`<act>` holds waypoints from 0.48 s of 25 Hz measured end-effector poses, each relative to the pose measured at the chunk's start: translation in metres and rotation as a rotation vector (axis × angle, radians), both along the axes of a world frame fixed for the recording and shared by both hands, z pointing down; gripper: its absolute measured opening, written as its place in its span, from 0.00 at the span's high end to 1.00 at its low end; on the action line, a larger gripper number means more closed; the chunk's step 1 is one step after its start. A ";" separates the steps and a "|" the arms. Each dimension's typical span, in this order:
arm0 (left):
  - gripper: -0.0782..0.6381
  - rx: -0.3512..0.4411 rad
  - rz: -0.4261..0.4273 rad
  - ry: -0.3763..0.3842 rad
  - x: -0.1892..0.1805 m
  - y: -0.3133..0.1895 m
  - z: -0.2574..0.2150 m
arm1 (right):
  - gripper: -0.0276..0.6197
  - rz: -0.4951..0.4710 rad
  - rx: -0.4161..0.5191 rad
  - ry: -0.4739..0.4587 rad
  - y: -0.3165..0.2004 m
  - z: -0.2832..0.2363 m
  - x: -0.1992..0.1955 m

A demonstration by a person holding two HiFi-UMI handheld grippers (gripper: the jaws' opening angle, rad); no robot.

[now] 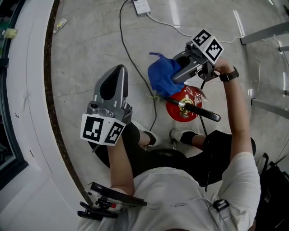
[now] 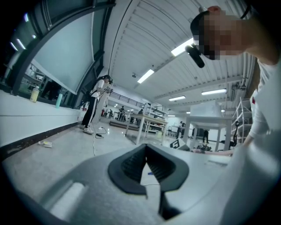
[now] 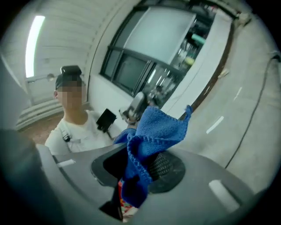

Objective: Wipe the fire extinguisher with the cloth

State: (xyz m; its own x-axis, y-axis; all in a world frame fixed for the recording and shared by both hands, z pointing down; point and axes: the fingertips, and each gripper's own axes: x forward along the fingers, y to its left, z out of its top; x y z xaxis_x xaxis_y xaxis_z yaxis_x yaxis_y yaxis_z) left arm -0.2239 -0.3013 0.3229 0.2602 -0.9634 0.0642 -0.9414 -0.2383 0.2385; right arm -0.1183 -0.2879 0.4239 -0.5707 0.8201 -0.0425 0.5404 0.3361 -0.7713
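Observation:
The red fire extinguisher [image 1: 179, 109] stands on the floor in front of the person's feet, its black handle [image 1: 198, 110] pointing right. My right gripper [image 1: 177, 76] hangs just above its top, shut on a bunched blue cloth [image 1: 161, 74] that droops beside the valve. In the right gripper view the blue cloth [image 3: 153, 132] hangs out between the jaws of my right gripper [image 3: 142, 165], with a bit of the red fire extinguisher [image 3: 125, 204] below. My left gripper [image 1: 121, 67] is held away to the left, shut and empty. The left gripper view shows the left gripper [image 2: 146, 151] pointing out across the hall.
A black cable [image 1: 135, 63] runs over the floor past the extinguisher to a white power strip [image 1: 142, 5]. A curved white wall base with a dark strip [image 1: 49, 90] lies at the left. Metal frame legs [image 1: 266, 34] stand at the right. The person's shoes [image 1: 149, 137] are close by.

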 end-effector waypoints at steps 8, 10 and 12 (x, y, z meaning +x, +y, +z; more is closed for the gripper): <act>0.89 0.007 -0.014 0.010 -0.002 0.007 -0.002 | 0.79 -0.304 0.161 0.589 0.032 0.168 -0.007; 0.89 -0.007 -0.027 0.015 -0.004 0.009 0.004 | 0.79 -0.267 0.172 0.707 0.032 0.245 -0.006; 0.89 -0.032 -0.041 0.011 -0.005 0.009 0.012 | 0.79 -0.193 0.168 0.751 0.035 0.305 -0.009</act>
State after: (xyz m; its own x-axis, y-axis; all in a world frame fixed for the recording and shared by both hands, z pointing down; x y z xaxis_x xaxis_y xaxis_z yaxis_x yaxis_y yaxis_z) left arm -0.2291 -0.2920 0.3348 0.2214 -0.9707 0.0929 -0.9476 -0.1917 0.2555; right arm -0.1274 -0.2527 0.7290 -0.2444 0.8689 0.4305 -0.0442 0.4336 -0.9000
